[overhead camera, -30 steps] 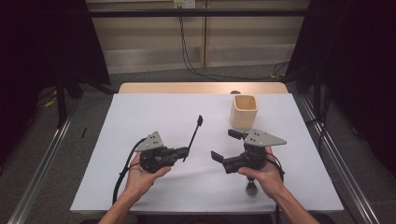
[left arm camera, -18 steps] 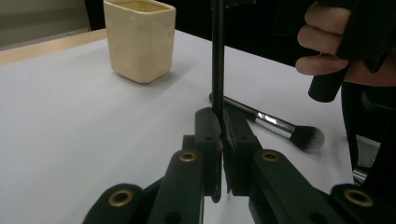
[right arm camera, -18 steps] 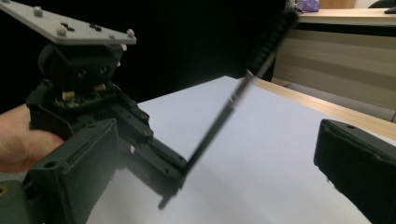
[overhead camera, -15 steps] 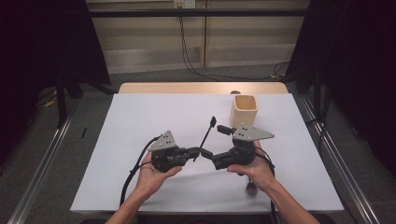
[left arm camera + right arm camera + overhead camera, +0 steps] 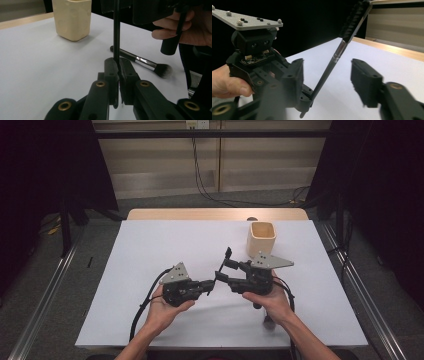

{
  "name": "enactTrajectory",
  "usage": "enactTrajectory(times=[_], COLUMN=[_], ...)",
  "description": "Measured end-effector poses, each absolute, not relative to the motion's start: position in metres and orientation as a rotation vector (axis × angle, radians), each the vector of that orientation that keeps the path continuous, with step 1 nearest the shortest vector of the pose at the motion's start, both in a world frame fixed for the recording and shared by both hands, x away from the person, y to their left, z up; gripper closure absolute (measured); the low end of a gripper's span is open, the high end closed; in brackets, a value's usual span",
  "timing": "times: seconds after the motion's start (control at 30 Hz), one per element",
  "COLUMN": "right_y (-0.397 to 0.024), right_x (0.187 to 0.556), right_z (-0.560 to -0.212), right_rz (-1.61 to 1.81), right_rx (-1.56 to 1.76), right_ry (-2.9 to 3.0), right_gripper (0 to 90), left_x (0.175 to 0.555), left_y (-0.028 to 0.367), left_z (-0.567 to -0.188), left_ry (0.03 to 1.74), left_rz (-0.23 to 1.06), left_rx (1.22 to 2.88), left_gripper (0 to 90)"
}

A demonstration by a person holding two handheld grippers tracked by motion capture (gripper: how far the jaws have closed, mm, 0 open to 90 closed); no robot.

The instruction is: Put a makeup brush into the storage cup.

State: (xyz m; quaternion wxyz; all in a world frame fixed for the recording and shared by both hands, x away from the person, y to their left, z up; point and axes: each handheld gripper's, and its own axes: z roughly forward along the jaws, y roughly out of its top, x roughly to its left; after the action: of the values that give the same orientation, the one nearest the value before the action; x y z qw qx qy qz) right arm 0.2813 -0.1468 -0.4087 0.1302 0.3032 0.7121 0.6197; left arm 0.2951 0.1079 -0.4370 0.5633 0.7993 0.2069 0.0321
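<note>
Cup (image 5: 261,238) on table (image 5: 150,250) far right; grippers near centre; thin brush (image 5: 222,265) between them; second brush (image 5: 142,61) behind right gripper (image 5: 229,271).

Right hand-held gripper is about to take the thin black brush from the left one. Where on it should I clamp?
Clamp the bare black handle of the thin brush below its silver ferrule, above the left hand-held gripper pinching its tip. It leans upright between the right hand-held gripper jaws, which have just been closing without touching it; squeeze from both sides.

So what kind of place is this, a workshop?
Probably a lab's recording station: a white-covered table hemmed by black curtains, with cables hanging down the back wall, and camera-bearing handheld grippers.
</note>
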Motion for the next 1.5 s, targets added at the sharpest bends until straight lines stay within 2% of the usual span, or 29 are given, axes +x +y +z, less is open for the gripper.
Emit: enactTrajectory(times=[0.13, 0.57, 1.23, 1.5], right_y=[-0.1458, -0.1481, -0.1457, -0.1489], right_x=[0.2821, 0.2844, 0.2831, 0.2831], right_z=[-0.4117, -0.4132, -0.4106, -0.4086], right_rz=[1.808, 1.825, 1.903, 1.905], right_rx=[0.879, 0.907, 0.893, 0.88], right_ry=[2.09, 2.1, 2.105, 2.095], right_gripper=[59.6, 80.5, 86.6, 86.6], left_x=[0.2947, 0.2949, 0.2894, 0.2894], left_y=[0.1057, 0.1037, 0.102, 0.1049], left_z=[-0.4389, -0.4433, -0.442, -0.4422], left_ry=[0.48, 0.478, 0.478, 0.499], left_rz=[0.074, 0.059, 0.109, 0.121], left_rx=[1.89, 1.901, 1.884, 1.863], left_gripper=[85.9, 86.0, 84.7, 74.9])
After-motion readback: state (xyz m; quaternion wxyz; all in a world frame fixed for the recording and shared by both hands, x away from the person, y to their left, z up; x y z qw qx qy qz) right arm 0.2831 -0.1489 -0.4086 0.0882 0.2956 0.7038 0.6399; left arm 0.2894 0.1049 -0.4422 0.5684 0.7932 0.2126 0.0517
